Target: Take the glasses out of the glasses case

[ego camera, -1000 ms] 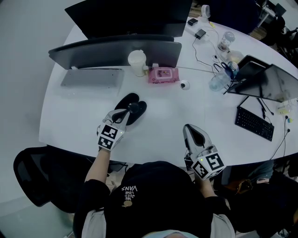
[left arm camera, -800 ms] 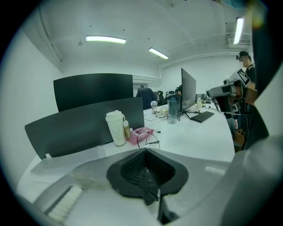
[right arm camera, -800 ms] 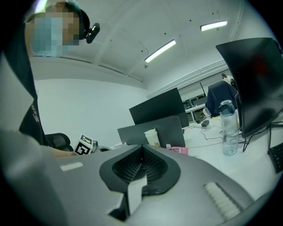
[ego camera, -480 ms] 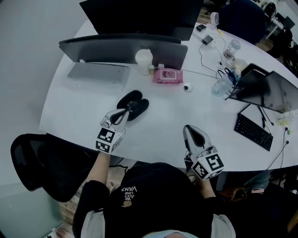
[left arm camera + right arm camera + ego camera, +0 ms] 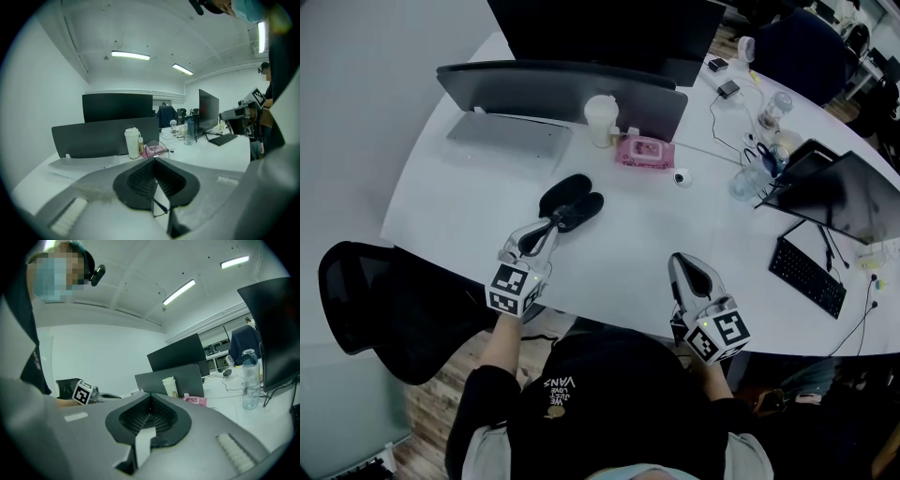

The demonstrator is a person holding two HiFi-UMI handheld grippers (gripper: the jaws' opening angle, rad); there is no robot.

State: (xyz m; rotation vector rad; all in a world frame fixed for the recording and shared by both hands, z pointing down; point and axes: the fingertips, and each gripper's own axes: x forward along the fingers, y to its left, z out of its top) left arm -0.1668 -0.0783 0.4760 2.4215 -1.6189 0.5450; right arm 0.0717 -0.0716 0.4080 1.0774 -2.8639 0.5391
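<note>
One case (image 5: 572, 201), one pair of glasses (image 5: 158, 149), two tools (image 5: 554, 224) (image 5: 678, 259)

Head view looks steeply down; both gripper views share the cup (image 5: 601, 120) (image 5: 132, 143) (image 5: 169, 386).

glasses case (image 5: 571, 201): matt black | table (image 5: 478, 202): smooth white | cup (image 5: 601, 120): pale plastic

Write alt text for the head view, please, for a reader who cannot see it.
Seen from above, a seated person holds the left gripper shut on thin wire glasses next to an open black glasses case on a white table. The right gripper is shut on nothing near the table's front edge.
</note>
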